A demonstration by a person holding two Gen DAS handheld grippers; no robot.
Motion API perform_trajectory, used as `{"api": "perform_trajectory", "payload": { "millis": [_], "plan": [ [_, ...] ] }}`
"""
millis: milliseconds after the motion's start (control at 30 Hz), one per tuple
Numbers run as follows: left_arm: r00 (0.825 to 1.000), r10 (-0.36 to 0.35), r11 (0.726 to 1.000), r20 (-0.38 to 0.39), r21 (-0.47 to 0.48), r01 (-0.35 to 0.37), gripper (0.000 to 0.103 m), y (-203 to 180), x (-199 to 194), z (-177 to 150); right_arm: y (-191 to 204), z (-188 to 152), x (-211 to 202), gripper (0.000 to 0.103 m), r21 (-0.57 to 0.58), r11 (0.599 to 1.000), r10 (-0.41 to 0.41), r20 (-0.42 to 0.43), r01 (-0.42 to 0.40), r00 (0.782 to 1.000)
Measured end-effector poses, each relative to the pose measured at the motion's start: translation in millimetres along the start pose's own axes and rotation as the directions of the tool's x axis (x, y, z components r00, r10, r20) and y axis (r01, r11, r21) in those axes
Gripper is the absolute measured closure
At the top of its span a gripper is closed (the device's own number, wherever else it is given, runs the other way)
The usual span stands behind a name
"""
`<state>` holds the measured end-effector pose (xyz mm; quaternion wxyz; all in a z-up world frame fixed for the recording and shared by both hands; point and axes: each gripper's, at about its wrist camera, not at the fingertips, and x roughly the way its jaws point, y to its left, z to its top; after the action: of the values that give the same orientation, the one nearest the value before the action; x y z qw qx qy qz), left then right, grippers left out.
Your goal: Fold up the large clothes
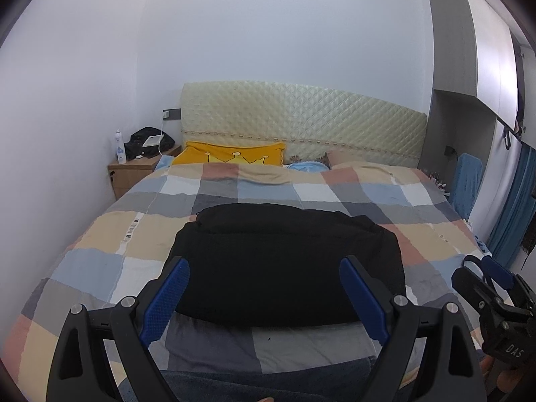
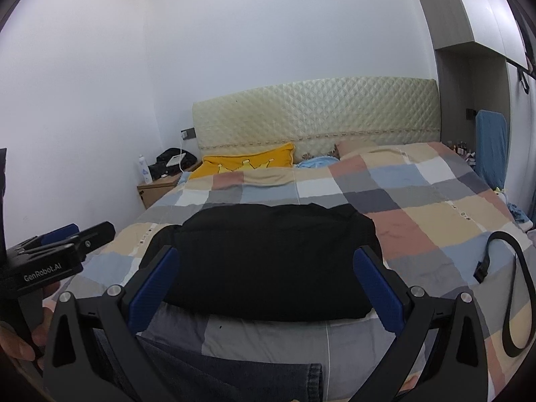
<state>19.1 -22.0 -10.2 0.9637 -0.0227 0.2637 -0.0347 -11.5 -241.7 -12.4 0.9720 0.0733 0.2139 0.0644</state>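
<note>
A black garment (image 1: 284, 261) lies folded into a thick rectangle on the checkered bedspread (image 1: 100, 234), near the foot of the bed. It also shows in the right wrist view (image 2: 268, 261). My left gripper (image 1: 264, 288) is open and empty, held above the garment's near edge. My right gripper (image 2: 264, 278) is open and empty too, at the same near edge. Each gripper shows at the side of the other's view: the right one (image 1: 492, 288) and the left one (image 2: 63, 244).
A black strap (image 2: 516, 284) lies on the bed at the right. A yellow pillow (image 1: 231, 155) sits at the headboard (image 1: 301, 117). A nightstand (image 1: 137, 167) with a bottle stands at the far left. Blue cloth (image 1: 467, 177) hangs at the right. Jeans (image 2: 234, 378) lie at the near edge.
</note>
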Motion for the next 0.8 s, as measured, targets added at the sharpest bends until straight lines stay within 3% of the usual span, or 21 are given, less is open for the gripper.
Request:
{"api": "perform_trajectory", "payload": {
  "millis": [600, 800],
  "plan": [
    [1.000, 0.017, 1.000, -0.025, -0.020, -0.017, 0.012, 6, 10, -5, -5, -6, 8, 0.000, 0.001, 1.000, -0.028, -0.031, 0.028, 0.999],
    [0.998, 0.004, 1.000, -0.067, -0.020, -0.005, 0.012, 9, 21, -2, -6, -6, 8, 0.000, -0.003, 0.999, -0.036, -0.027, 0.036, 0.999]
  ]
}}
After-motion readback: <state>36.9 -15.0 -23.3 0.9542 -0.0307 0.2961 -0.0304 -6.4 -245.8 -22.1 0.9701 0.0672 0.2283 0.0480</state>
